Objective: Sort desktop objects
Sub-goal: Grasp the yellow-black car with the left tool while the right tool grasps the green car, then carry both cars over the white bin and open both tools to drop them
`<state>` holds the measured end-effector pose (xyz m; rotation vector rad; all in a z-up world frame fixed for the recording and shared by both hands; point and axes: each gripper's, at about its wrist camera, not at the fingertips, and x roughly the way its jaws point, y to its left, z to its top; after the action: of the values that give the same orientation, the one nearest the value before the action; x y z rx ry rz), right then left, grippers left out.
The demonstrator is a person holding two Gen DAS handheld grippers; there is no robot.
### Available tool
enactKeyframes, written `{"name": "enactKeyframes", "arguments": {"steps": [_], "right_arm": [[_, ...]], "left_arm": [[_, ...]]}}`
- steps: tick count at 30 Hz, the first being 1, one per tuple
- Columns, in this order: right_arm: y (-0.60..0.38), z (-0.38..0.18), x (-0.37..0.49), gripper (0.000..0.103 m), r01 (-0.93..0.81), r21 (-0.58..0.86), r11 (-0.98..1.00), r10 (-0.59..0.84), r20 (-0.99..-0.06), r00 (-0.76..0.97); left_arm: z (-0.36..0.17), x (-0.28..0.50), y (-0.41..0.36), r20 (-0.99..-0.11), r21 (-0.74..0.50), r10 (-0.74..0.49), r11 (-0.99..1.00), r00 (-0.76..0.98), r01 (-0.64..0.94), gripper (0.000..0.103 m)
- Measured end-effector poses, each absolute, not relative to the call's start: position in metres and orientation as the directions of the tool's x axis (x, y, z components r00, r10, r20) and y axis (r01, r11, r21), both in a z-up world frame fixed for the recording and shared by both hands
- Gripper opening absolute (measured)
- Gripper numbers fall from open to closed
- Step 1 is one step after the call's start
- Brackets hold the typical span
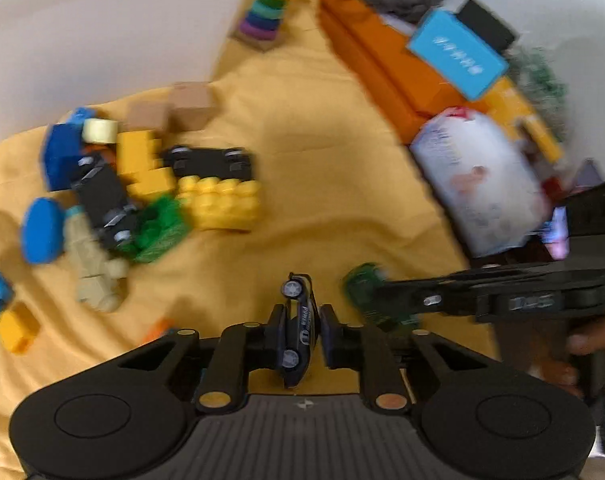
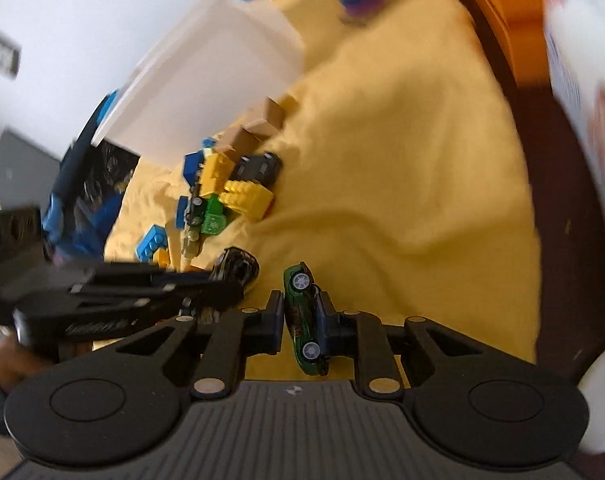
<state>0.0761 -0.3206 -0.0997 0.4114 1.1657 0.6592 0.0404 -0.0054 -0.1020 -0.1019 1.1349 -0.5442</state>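
My left gripper is shut on a dark blue toy car, held on its side above the yellow cloth. My right gripper is shut on a green toy car, also on its side. The right gripper and green car show at the right of the left wrist view. The left gripper and its car show at the left of the right wrist view. A pile of toy bricks, blocks and black cars lies to the left.
A rainbow ring stacker stands at the back. Orange boxes, a blue box and a white packet line the right side. A white box stands behind the pile. Loose blue and yellow bricks lie far left.
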Motion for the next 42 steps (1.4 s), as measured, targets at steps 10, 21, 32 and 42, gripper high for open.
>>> {"name": "enactKeyframes", "arguments": {"steps": [10, 21, 32, 42], "right_arm": [[-0.300, -0.075, 0.062, 0.035, -0.379, 0.332, 0.864, 0.472, -0.795, 0.380], [-0.266, -0.089, 0.031, 0.042, -0.495, 0.035, 0.868, 0.302, -0.830, 0.470], [-0.253, -0.052, 0.039, 0.032, -0.533, 0.012, 0.846, 0.347, -0.771, 0.534], [-0.206, 0.052, 0.111, 0.033, -0.584, -0.015, 0.811, 0.480, -0.554, 0.681]], "left_arm": [[-0.071, 0.010, -0.024, -0.818, -0.031, -0.306, 0.869, 0.488, 0.493, 0.045], [-0.107, 0.009, -0.032, -0.868, -0.005, -0.245, 0.874, 0.431, 0.487, 0.038], [-0.039, 0.022, -0.002, -0.759, 0.003, -0.264, 0.913, 0.595, 0.409, 0.033], [0.058, 0.101, 0.054, -0.587, 0.099, -0.141, 0.965, 0.797, 0.243, 0.033]]}}
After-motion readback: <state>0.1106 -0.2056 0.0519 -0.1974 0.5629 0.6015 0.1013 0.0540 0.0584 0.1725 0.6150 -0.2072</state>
